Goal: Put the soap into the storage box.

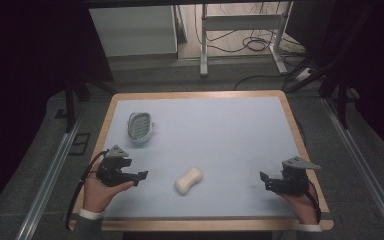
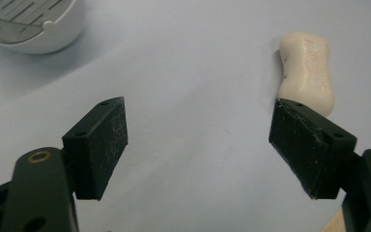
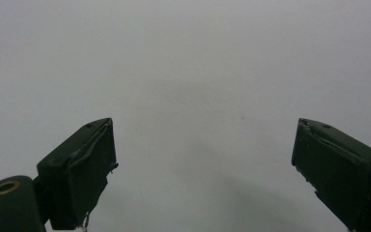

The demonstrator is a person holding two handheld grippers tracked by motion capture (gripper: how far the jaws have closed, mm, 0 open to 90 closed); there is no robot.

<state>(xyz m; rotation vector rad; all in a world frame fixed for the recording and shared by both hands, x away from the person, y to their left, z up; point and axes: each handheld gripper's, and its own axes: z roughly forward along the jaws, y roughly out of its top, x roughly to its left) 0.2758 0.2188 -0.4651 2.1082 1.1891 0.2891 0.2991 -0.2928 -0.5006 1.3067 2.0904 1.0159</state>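
High view shows the soap [image 1: 188, 180] lying flat on the near middle of the pale blue tabletop [image 1: 240, 130], between the two grippers and nearer the left one, with a white soap dish [image 1: 140, 125] farther off to the left. The left gripper [image 1: 139, 177] hangs with jaws spread wide and empty, the soap just beyond its right jaw in the left gripper view. The right gripper [image 1: 266, 179] is likewise released, holding nothing, well apart from the soap. This bar looks light and rigid but probably smooth and slippery; its pinched waist seems the safest place to clamp, across the narrow middle, with moderate pressure.
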